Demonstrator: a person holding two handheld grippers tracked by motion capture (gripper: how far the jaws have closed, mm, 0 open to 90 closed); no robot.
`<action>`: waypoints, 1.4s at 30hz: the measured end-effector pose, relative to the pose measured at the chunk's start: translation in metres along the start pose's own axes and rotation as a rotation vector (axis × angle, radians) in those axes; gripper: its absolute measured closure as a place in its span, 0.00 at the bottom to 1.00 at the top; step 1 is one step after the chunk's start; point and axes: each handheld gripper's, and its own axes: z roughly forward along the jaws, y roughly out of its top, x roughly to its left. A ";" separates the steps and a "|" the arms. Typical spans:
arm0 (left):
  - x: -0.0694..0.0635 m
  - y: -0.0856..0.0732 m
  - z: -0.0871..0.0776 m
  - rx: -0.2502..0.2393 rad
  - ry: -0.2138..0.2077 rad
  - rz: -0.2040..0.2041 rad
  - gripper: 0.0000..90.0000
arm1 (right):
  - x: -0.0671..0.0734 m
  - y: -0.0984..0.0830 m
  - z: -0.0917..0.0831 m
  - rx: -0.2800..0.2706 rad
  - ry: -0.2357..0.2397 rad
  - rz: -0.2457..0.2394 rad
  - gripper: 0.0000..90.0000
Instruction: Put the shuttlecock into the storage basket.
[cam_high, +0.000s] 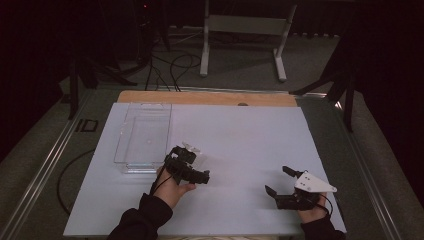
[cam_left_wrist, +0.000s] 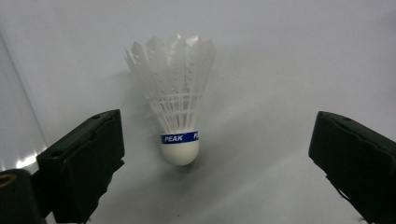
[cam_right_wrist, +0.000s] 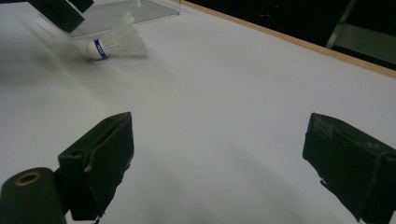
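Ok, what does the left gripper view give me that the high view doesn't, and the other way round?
Left gripper view alone: the shuttlecock close up, lying on the white sheet with its white cork tip toward the camera, a blue band reading PEAK, and open space between it and either jaw.
High view alone: the clear plastic box just beyond the left gripper, the right gripper open over bare sheet, the table's wooden far edge.
Both: the shuttlecock, the white sheet, and the left gripper's jaws open.

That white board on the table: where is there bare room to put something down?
The white board lies bare from the clear box across to its right edge, and between both grippers. It is crowded where the left gripper nears the shuttlecock beside that box.
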 end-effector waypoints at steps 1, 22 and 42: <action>-0.001 0.001 0.002 0.008 0.001 0.001 0.07 | 0.000 0.000 0.000 0.001 0.001 0.000 0.10; 0.015 -0.002 0.036 0.118 0.006 -0.080 0.46 | 0.000 0.000 0.000 -0.002 0.002 0.002 0.10; 0.013 0.003 0.038 0.146 0.038 -0.030 0.73 | 0.000 0.000 0.000 0.002 -0.004 -0.004 0.10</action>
